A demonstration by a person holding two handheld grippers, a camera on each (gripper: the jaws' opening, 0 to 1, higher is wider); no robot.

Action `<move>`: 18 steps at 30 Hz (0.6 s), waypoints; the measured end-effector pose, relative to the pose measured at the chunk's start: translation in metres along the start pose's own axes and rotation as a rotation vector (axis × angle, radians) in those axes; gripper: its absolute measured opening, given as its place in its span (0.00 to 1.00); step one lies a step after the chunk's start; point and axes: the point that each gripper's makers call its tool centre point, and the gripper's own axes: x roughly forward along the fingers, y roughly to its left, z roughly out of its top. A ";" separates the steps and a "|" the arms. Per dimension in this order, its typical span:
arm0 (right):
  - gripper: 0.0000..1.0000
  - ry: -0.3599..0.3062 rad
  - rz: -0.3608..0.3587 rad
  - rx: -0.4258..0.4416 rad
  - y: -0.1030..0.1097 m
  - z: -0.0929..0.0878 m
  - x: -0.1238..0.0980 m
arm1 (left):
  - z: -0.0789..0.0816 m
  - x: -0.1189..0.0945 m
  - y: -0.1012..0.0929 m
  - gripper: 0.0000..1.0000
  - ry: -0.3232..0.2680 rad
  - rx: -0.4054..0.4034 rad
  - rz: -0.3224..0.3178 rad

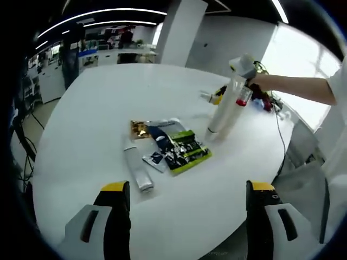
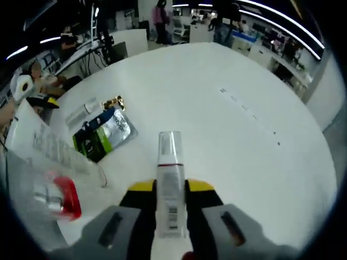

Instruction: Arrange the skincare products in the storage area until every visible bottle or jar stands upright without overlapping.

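Right now my right hand-held gripper [image 2: 171, 197] clamps the clear pump bottle [image 2: 170, 179] mid-body above the desk [image 2: 244, 108]; rigid, slick, light, probably top-heavy. Left hand-held gripper [image 1: 187, 195] gapes wide, empty, near flat sachets [image 1: 181, 149].

A broad white round desk [image 1: 97, 135] is filling the middle of the room. Behind it a thick white pillar [image 1: 181, 32] is rising to a dark ceiling, where long curved light strips [image 1: 103, 13] are glowing. A bright window [image 1: 309, 65] is letting daylight pour in along one side. Farther back, office workstations [image 1: 103, 46] are standing in rows, and people [image 2: 161, 16] are standing among them. Dark cables [image 1: 24, 135] are trailing down to the floor beside the desk's edge.
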 end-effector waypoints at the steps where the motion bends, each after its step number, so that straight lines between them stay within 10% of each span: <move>1: 0.20 -0.030 -0.003 0.036 0.001 -0.001 -0.006 | 0.001 0.000 -0.001 0.86 -0.001 0.003 -0.003; 18: 0.20 -0.222 -0.037 0.381 0.023 -0.062 -0.074 | 0.009 0.000 -0.025 0.86 -0.006 0.038 -0.067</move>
